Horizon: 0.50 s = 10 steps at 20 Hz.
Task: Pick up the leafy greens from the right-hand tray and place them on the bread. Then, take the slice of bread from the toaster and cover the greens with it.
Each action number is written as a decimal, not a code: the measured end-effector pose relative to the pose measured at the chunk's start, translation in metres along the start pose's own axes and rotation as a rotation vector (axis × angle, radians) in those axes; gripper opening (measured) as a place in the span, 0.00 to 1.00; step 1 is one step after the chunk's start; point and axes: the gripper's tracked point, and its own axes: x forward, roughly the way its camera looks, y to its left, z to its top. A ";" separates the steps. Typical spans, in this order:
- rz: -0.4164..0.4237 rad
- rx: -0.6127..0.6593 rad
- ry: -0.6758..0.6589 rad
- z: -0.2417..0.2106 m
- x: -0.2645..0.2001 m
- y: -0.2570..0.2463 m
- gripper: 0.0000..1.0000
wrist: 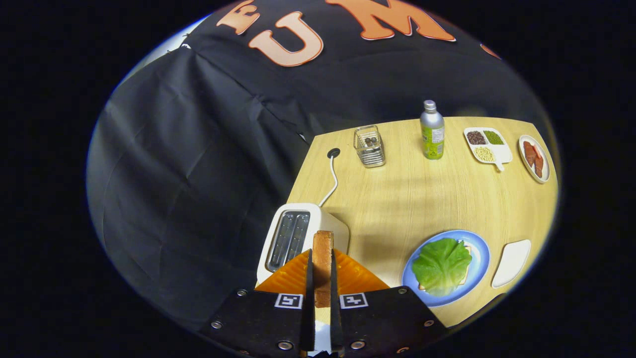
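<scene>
Second step in hand: the gripper (322,278) has its fingers closed edge-on upon one slice of bread (323,253), held above and just in front of the toaster (290,237), while one leaf of greens (441,266) already lies on the blue plate (479,258) to the toaster's right, seemingly over a base slice, though only its corners peek out. The next move calls for carrying the slice right of the toaster, turning it flat and lowering it squarely onto the greens. Count: one toaster with two empty slots, one blue plate, one white tray (512,262) beyond the plate.
</scene>
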 end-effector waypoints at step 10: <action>-0.017 -0.017 -0.019 -0.021 -0.014 -0.068 0.13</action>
